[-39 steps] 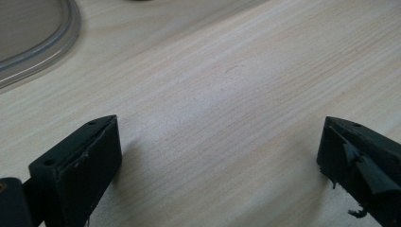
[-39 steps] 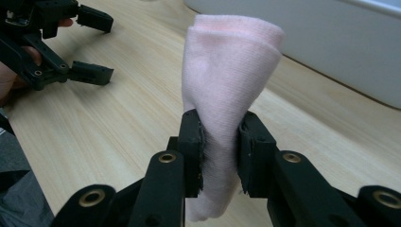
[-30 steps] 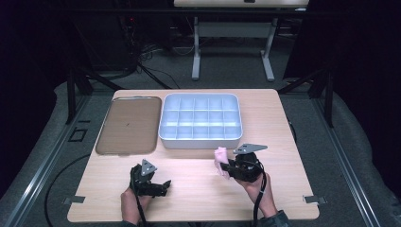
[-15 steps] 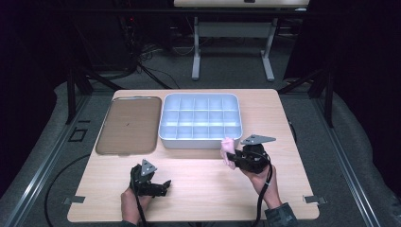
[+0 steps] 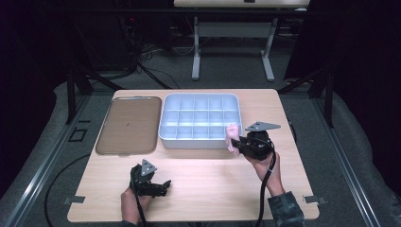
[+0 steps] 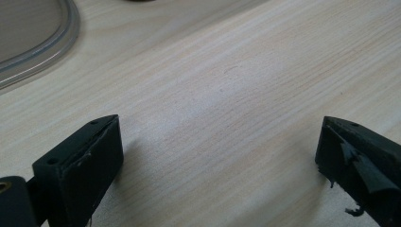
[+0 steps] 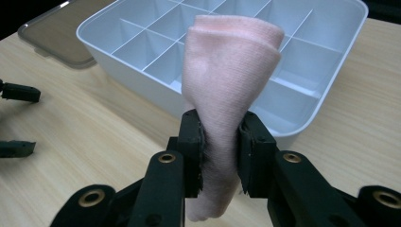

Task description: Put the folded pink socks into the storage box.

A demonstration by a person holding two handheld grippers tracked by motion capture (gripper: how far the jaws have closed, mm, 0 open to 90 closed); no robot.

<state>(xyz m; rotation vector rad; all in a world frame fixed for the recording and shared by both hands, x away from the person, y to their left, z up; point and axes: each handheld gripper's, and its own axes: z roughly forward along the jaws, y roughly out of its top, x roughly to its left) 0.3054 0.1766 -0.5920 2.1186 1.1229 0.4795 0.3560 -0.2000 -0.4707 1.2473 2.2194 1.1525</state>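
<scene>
Right gripper point(image 5: 235, 142) pinches a folded pink cloth point(image 5: 232, 137): in the right gripper view both black pads press into the cloth point(image 7: 222, 109) at its narrow waist, one on each side, with the wider rolled end standing above the jaws and a short tail hanging below them. The cloth is off the table, held at the near right corner of the white divided tray point(image 5: 200, 119), touching or just short of its front wall; from the high view it is not possible to say which. In the right gripper view the tray point(image 7: 118, 66) lies behind the cloth, its compartments bare where visible. Left gripper point(image 5: 163, 185) rests low at the near left part of the wooden table point(image 5: 213, 184), well apart from the right one, held by a hand point(image 5: 130, 203) coming in from the bottom edge. Its jaws are spread wide with nothing between them; the left gripper view shows bare wood point(image 6: 213, 109) in the gap. A brown flat lid point(image 5: 129, 124) lies just left of the tray, on the table; its rounded rim point(image 6: 56, 42) shows at the upper left of the left gripper view. Right hand point(image 5: 267, 165) grips the body of its tool, cable point(image 5: 265, 198) trailing down along the sleeve.
</scene>
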